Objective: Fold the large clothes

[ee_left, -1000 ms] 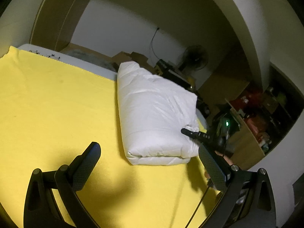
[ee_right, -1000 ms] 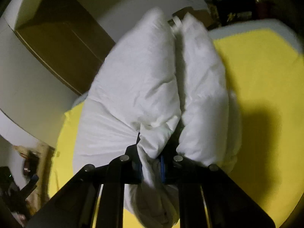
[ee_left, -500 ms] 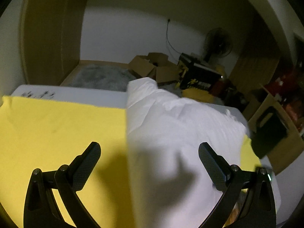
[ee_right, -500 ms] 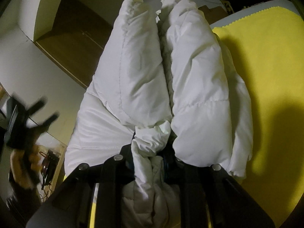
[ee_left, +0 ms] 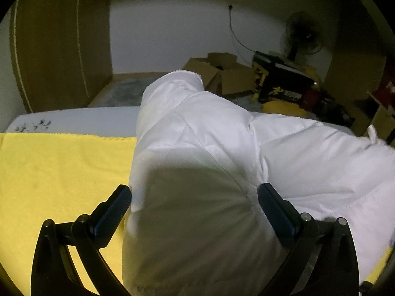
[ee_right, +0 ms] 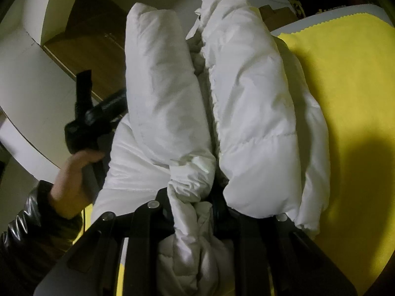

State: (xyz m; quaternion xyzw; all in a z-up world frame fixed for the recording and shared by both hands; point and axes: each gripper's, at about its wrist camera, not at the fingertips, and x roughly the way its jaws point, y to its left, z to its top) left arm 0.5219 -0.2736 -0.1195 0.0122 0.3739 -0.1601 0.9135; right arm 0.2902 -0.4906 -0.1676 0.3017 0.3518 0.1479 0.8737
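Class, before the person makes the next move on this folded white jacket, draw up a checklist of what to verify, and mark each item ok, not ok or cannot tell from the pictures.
1. Right gripper pinches a bunch of the white jacket: ok.
2. Left gripper is open, with the jacket's padded bulk between its fingers: ok.
3. Left fingers press on the jacket: cannot tell.
4. Jacket lies on the yellow cloth: ok.
5. The two folded halves lie side by side: ok.
6. Jacket's edge nearest the right gripper is tidy: not ok, it is bunched up.
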